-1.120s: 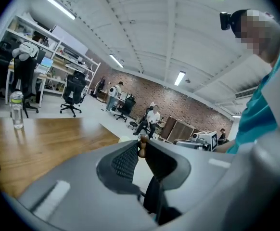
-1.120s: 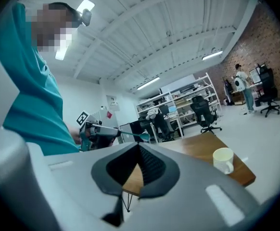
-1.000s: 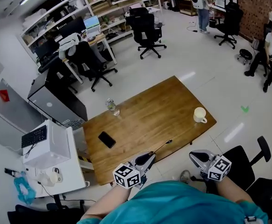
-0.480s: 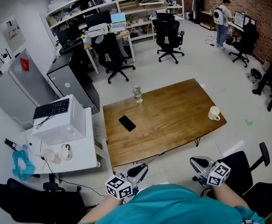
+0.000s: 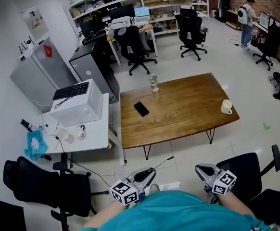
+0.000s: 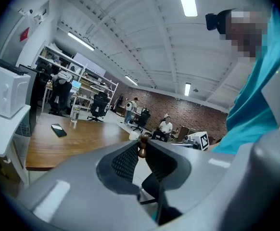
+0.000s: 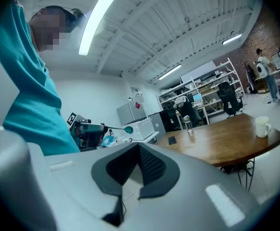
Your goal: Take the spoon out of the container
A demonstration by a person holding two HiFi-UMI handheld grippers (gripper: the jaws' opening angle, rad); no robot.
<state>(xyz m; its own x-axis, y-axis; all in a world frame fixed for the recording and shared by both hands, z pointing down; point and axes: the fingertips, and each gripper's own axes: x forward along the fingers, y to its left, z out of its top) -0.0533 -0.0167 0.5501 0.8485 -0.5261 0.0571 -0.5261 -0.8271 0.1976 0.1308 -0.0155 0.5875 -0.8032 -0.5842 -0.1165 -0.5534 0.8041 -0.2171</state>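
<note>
My left gripper is low in the head view, close to my body and shut on a thin dark spoon that sticks out toward the table. In the left gripper view the spoon's brown end shows pinched between the pads. The right gripper view shows the spoon's teal bowl at the left. My right gripper is level with it to the right, shut with nothing in it. The white cup stands near the right end of the wooden table, well away from both grippers.
A black phone and a water bottle are on the table's left part. A white side table with a white box and keyboard stands left of it. Black chairs flank me. People sit and stand at the far right.
The view has swung right and drawn back, so the table now lies farther from both grippers. The grippers stay low by my body, the left one still holding the spoon.
</note>
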